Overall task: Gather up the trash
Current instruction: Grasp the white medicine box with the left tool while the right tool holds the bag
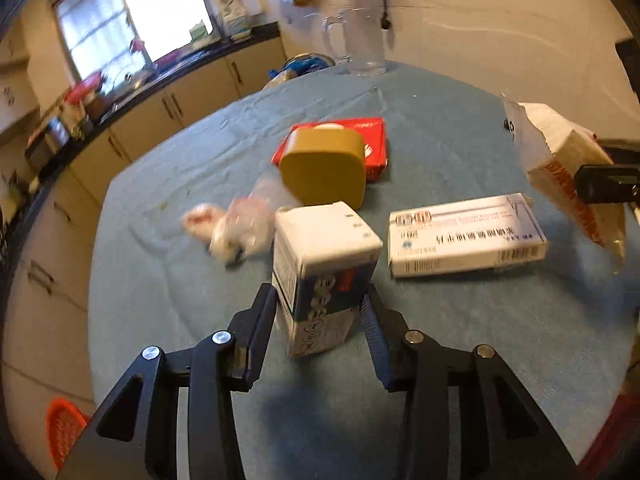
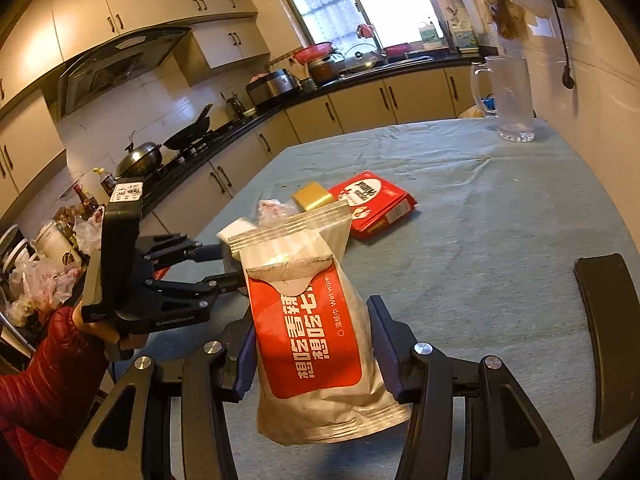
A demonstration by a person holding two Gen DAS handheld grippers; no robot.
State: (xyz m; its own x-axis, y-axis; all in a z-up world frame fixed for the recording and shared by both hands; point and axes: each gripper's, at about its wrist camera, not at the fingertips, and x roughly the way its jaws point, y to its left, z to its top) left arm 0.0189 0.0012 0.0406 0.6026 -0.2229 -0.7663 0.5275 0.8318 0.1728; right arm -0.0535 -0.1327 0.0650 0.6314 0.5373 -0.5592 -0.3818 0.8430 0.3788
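Trash nearest the lens: a small white-and-blue carton (image 1: 324,276) is standing upright on the blue tablecloth (image 1: 460,128), sitting between the fingers of the left gripper (image 1: 320,304). The jaws are parted wider than the carton, and the blur is making it hard to say whether either pad is touching it.

Carton handling: it is looking light, stiff and probably empty, so it is likely tipping easily; a squeeze across the two flat side faces, low on the body, is looking safest.

Right gripper (image 2: 312,336): it is pinching a wet-wipe pouch (image 2: 312,320) at mid-height, jaws closed onto its sides, with the pouch hanging clear of the table.

Pouch handling: soft, crinkly film that is looking slick and mostly flat; it is bending under the grip, so holding the fuller middle is likely beating the thin seal.

Just beyond the carton: a flat white medicine box (image 1: 468,236) is lying on its broad face to the right, rigid and light, best taken across its narrow edges.

To the left: a crumpled clear plastic wrapper (image 1: 240,228) is lying blurred, soft and featherweight.

Mid-table: a mustard-yellow case (image 1: 324,168) is resting against a flat red packet (image 1: 360,144).

Far edge: a glass pitcher (image 2: 508,100) is standing upright, well apart from the litter.
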